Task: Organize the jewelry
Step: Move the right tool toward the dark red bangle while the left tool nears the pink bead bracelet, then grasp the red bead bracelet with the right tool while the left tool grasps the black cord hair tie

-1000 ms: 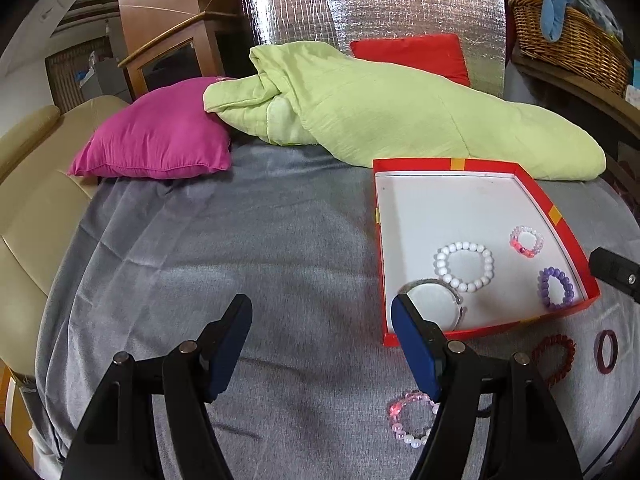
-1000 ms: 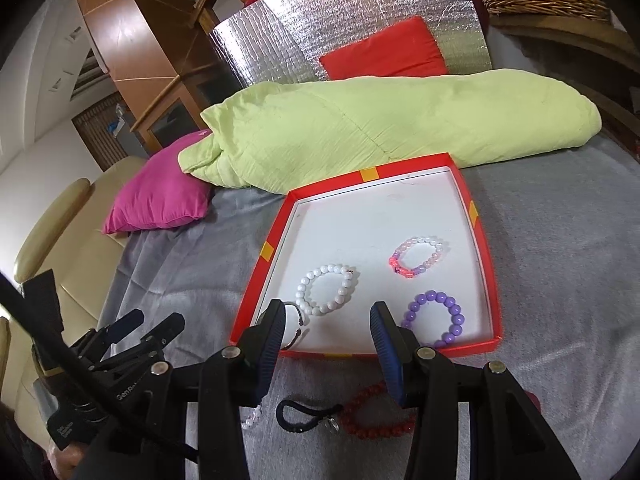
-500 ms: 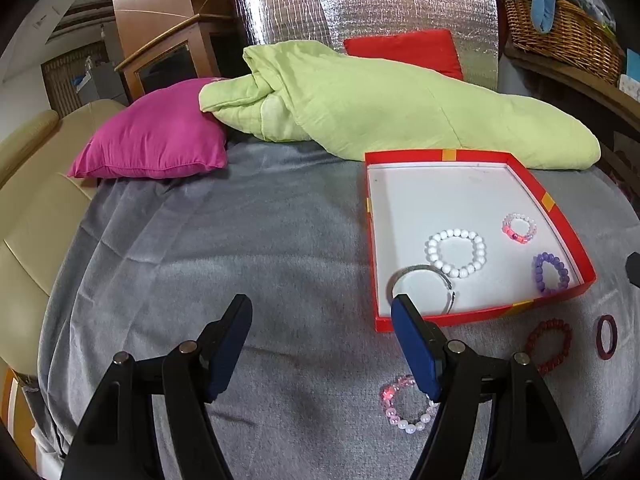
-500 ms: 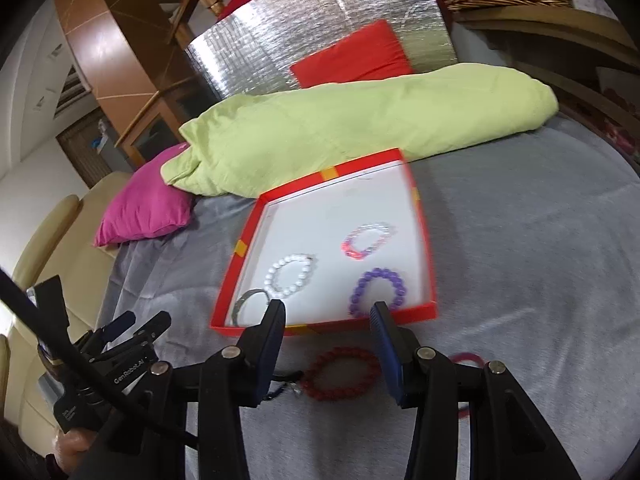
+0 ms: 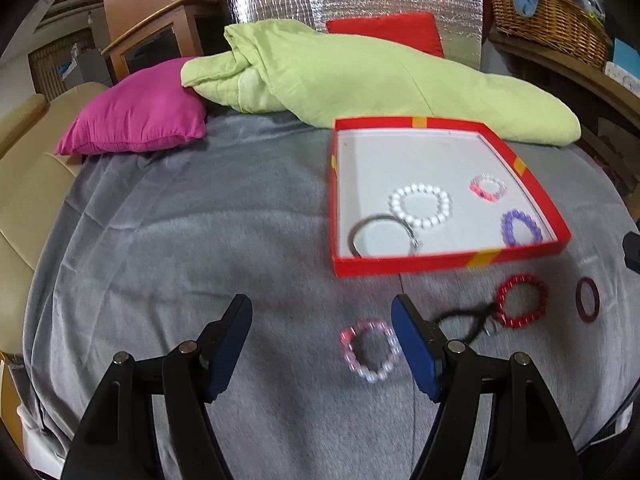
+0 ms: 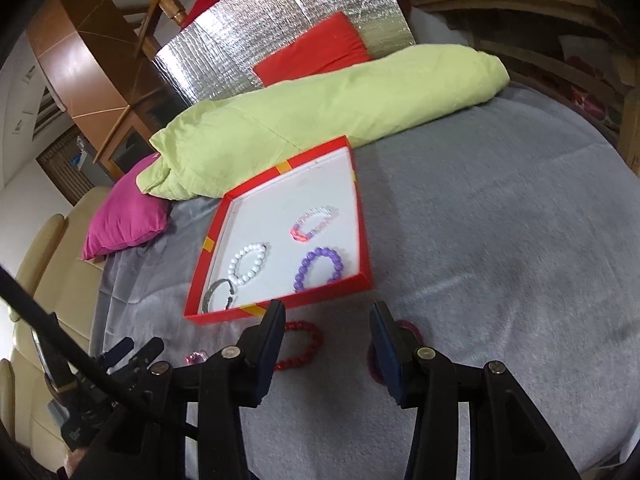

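A red-walled tray with a white floor lies on the grey bedspread and holds a white bead bracelet, a pink one, a purple one and a metal bangle. In front of it lie a pale pink bead bracelet, a black cord, a red bead bracelet and a dark red ring. My left gripper is open above the bedspread, the pale pink bracelet just inside its right finger. My right gripper is open and empty over the gap between red bracelet and ring.
A green quilt and a magenta cushion lie behind the tray. A beige sofa arm runs along the left. A wicker basket sits on a shelf at the right. Grey bedspread stretches right of the tray.
The left gripper has drawn back and down, bringing the pale pink bracelet and black cord into view. The right gripper has swung right, away from the tray front towards the dark red ring.
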Available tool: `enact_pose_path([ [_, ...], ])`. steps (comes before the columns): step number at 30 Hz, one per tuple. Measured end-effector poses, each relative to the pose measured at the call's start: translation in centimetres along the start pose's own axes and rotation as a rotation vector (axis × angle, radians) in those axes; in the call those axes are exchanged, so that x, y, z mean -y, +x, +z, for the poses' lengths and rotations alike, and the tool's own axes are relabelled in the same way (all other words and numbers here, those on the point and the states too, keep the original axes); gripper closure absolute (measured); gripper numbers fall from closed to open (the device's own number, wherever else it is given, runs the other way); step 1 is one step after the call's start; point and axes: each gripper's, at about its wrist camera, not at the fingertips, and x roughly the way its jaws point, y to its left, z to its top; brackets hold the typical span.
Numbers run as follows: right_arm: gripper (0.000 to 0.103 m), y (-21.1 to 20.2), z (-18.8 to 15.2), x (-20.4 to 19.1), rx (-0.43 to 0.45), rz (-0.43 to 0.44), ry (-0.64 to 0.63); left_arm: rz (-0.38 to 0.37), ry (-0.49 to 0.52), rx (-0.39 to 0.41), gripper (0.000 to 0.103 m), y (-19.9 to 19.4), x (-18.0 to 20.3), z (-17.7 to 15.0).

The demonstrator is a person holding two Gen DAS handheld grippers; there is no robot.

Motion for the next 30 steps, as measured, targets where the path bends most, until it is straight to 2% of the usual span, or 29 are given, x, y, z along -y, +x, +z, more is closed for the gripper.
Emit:
enact_pose_path([
  [8,0.055,-0.5,0.0,2.9,-0.018,-0.039,0.038,-0.029,0.07,-0.028,0.03,0.2,2.7,-1.5],
  [12,0.055,0.0,0.0,3.1,-0.034,-0.035,0.039,-0.107,0.115,-0.036,0.03,0.4,4.4,-1.6],
  [15,0.055,1.0,-0.2,2.4,-0.066,0.004,0.023,-0.158,0.131,-0.06,0.03,0.9,5.1,-1.6],
  [21,0.055,3.6,-1.1,0.0,-0.145,0.062,-0.045,-0.157,0.126,-0.105,0.03,2.0,5.0,-1.5],
  [27,0.055,7.1,-1.6,-2.1,-0.211,0.026,-0.098,-0.178,0.118,-0.116,0.03,2.1,4.2,-1.6],
  [30,0.055,8.7,-1.8,-2.6,-0.229,-0.027,-0.126,-0.186,0.118,-0.118,0.03,2.0,4.0,-1.5],
])
